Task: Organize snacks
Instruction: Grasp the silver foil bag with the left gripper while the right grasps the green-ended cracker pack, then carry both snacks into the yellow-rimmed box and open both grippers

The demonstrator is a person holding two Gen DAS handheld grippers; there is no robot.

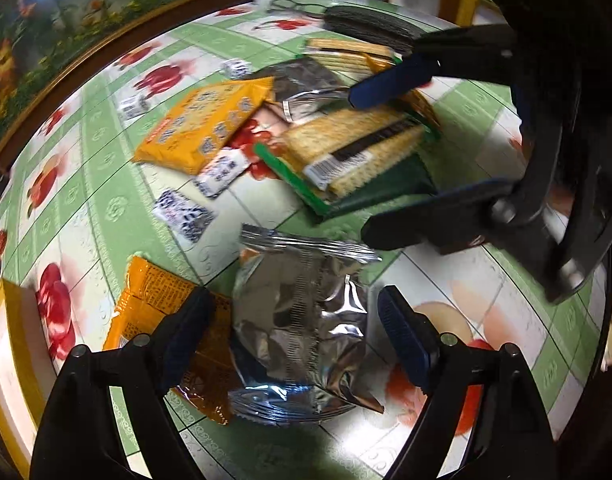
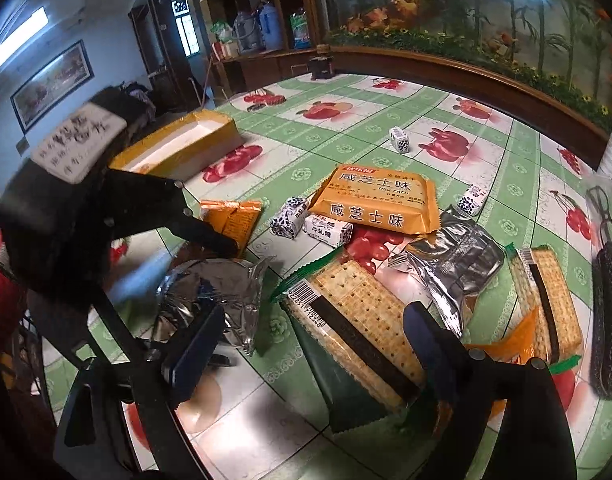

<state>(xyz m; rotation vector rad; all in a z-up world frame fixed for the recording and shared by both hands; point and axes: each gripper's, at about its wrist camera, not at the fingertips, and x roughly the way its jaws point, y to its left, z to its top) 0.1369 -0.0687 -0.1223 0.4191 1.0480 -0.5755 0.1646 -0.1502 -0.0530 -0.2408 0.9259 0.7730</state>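
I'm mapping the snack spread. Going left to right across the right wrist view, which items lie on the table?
Yellow box → crumpled silver packet → orange cheese biscuit pack → flat silver packet → dark oblong case.

Fruit-print tablecloth [image 2: 370,128], scissors [image 1: 293,6], framed picture [image 2: 51,82]

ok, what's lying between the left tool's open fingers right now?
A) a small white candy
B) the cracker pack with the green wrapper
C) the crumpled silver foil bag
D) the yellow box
C: in the left wrist view the left tool stands open around the crumpled silver foil bag, its pads not yet pressing on it; the green-wrapped cracker pack lies further off, under the right tool.
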